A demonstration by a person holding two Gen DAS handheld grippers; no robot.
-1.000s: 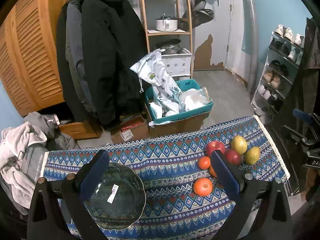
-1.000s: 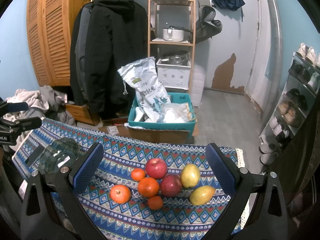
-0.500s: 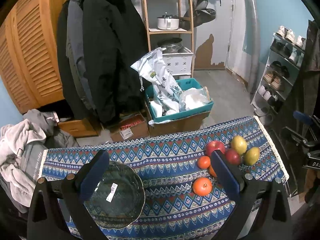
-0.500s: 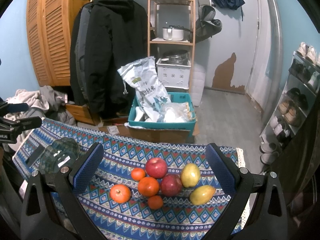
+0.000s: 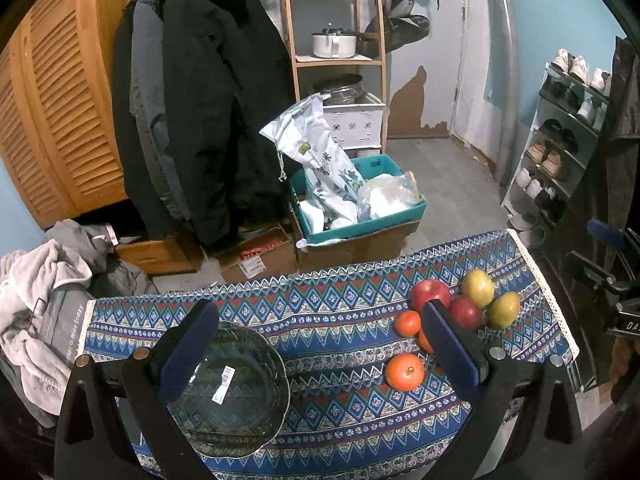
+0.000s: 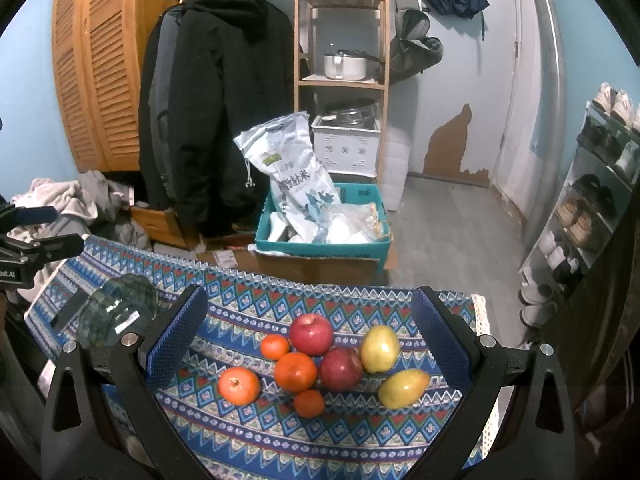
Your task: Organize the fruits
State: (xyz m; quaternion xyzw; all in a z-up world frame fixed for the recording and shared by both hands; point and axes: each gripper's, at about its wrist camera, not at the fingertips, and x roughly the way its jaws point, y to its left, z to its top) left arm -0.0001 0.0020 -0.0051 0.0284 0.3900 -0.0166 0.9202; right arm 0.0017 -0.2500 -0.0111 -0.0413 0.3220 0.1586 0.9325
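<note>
A glass bowl (image 5: 228,392) with a barcode sticker sits on the patterned tablecloth (image 5: 320,312) at the left, under my open, empty left gripper (image 5: 320,350). It also shows in the right wrist view (image 6: 116,314). A cluster of fruit lies at the right: two red apples (image 6: 311,334) (image 6: 340,368), two yellow-green mangoes (image 6: 380,348) (image 6: 402,388) and several oranges (image 6: 239,385) (image 6: 296,372). My right gripper (image 6: 308,338) is open and empty, hovering above the fruit. The fruit shows in the left wrist view too (image 5: 430,294).
Beyond the table's far edge stand a teal crate (image 6: 324,240) with a rice bag on cardboard boxes, a wooden shelf (image 6: 340,40) and hanging coats (image 6: 216,100). A shoe rack (image 6: 596,184) is at the right. Laundry (image 5: 36,300) lies at the left.
The left wrist view has shifted slightly, with the bowl drifting a little toward the right in frame. The right gripper and the fruit look unchanged.
</note>
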